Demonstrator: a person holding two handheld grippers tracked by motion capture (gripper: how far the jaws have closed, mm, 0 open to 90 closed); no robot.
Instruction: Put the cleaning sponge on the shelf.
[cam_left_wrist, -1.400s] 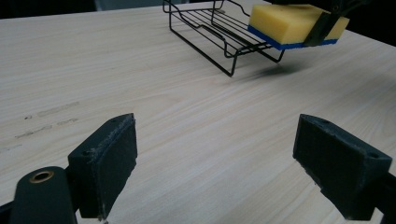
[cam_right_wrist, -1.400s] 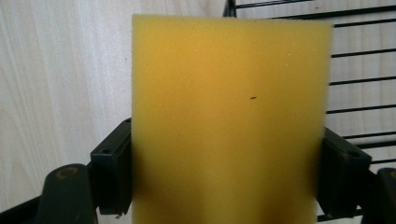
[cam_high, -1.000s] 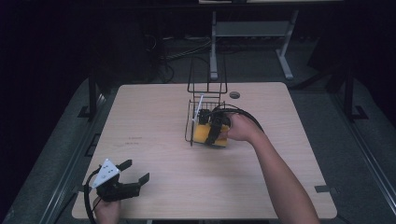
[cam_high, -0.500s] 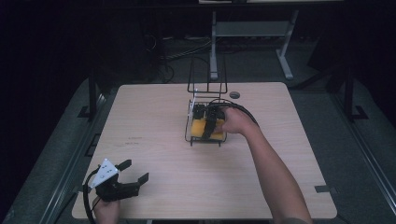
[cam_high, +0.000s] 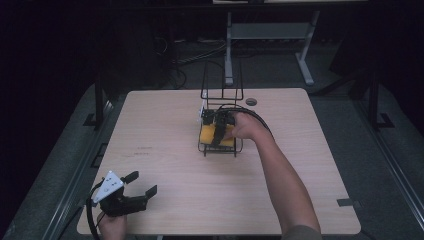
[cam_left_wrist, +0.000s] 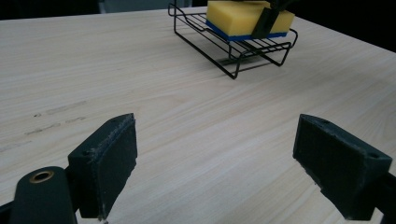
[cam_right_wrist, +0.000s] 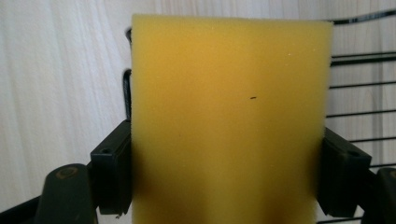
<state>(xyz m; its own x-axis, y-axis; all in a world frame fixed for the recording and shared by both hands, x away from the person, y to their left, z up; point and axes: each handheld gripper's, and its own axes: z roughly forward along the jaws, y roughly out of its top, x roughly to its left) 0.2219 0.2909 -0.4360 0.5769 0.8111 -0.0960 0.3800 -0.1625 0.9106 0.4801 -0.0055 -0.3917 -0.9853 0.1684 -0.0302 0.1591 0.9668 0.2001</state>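
Note:
A yellow sponge with a blue underside lies flat in a black wire rack at the middle of the table. My right gripper reaches in from the right and is shut on it. In the right gripper view the sponge sits pressed between both pads. The left gripper view shows the sponge resting on the rack's wires with a black jaw against its side. My left gripper is at the table's front left corner, open with nothing in it, pointing toward the rack.
The rack's tall wire back rises behind the sponge. A wooden table has a round grommet at the rear and a tape patch at the front right. The floor around it is dark, with a metal stand behind.
My right gripper has carried the sponge a little to the left and lowered it flat onto the rack. The left gripper has stayed in place, open.

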